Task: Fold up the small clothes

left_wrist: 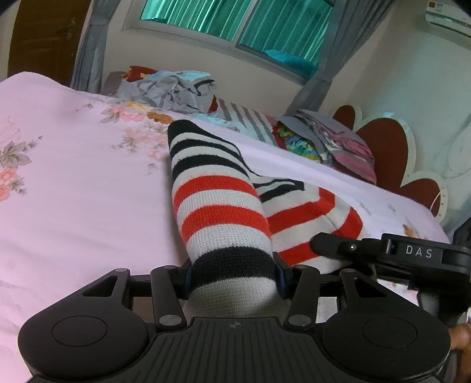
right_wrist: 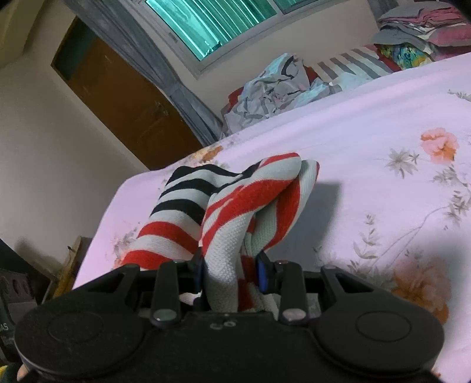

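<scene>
A knitted garment (left_wrist: 217,200) with red, white and black stripes lies bunched on the pink floral bedsheet (left_wrist: 73,191). My left gripper (left_wrist: 234,277) is shut on its black and white end, and the fabric runs forward from the jaws. My right gripper (right_wrist: 232,274) is shut on a red and white part of the same striped garment (right_wrist: 235,206). The right gripper's body (left_wrist: 412,256) shows in the left wrist view, close on the right, touching the garment's red striped part.
A heap of crumpled grey and blue clothes (left_wrist: 170,88) lies at the bed's far side. Folded clothes and pillows (left_wrist: 329,141) are stacked by the red headboard (left_wrist: 391,147). A window (left_wrist: 235,23) with curtains and a brown door (right_wrist: 117,97) stand beyond the bed.
</scene>
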Motion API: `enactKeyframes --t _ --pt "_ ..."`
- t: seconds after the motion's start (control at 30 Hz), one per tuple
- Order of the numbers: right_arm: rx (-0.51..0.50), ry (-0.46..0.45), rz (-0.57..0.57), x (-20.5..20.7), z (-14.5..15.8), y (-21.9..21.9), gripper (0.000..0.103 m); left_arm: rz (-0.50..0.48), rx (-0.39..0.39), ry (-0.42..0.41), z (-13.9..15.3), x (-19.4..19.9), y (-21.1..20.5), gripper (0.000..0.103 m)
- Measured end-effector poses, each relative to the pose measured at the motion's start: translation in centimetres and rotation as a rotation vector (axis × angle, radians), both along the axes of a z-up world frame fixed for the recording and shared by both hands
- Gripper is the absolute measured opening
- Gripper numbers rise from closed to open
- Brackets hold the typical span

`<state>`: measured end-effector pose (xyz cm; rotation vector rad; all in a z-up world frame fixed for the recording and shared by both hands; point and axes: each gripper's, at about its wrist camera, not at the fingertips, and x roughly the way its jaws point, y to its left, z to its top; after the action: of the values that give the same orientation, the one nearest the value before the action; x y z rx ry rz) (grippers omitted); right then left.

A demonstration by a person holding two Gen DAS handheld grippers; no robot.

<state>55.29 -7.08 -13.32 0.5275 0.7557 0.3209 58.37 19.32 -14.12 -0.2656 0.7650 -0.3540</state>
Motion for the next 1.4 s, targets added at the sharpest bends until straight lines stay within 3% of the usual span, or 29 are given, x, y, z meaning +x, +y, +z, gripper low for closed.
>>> enactKeyframes --t 0.23,0.4,0.57,0.67,0.73,0.9,1.03,1.23,1.4 --pt "-0.049 0.062 -0.025 0.7 -2.6 -0.1 0.034 0.0 -0.003 0.026 -3.2 0.8 2.0 0.057" --pt "-0.038 0.084 -0.034 1.0 -2.4 -0.2 0.039 0.015 -0.022 0.052 -3.1 1.0 2.3 0.06" --pt "-0.003 0.103 -0.077 1.7 -2.1 -1.1 0.05 0.034 -0.037 0.062 -2.0 0.6 2.7 0.061" --pt "-0.005 0.095 -0.103 2.5 -1.8 -1.4 0.059 0.071 -0.078 0.074 -1.7 1.1 3.2 0.061" --pt "-0.008 0.088 -0.118 3.1 -1.8 -1.5 0.058 0.088 -0.097 0.082 -1.9 1.6 3.5 0.061" --pt "-0.064 0.08 -0.13 4.6 -1.9 -0.7 0.04 0.1 -0.084 0.086 -3.0 2.6 3.3 0.063" --pt "-0.177 0.026 -0.138 4.9 -1.7 -0.3 0.015 0.11 -0.075 0.085 -3.7 3.2 2.7 0.067" --pt "-0.28 0.036 -0.121 5.8 -2.9 0.4 0.014 0.118 -0.059 0.103 -4.3 3.7 2.1 0.073" --pt "-0.225 0.033 -0.134 5.0 -1.4 0.0 0.026 0.118 -0.032 0.108 -3.6 3.5 1.9 0.073"
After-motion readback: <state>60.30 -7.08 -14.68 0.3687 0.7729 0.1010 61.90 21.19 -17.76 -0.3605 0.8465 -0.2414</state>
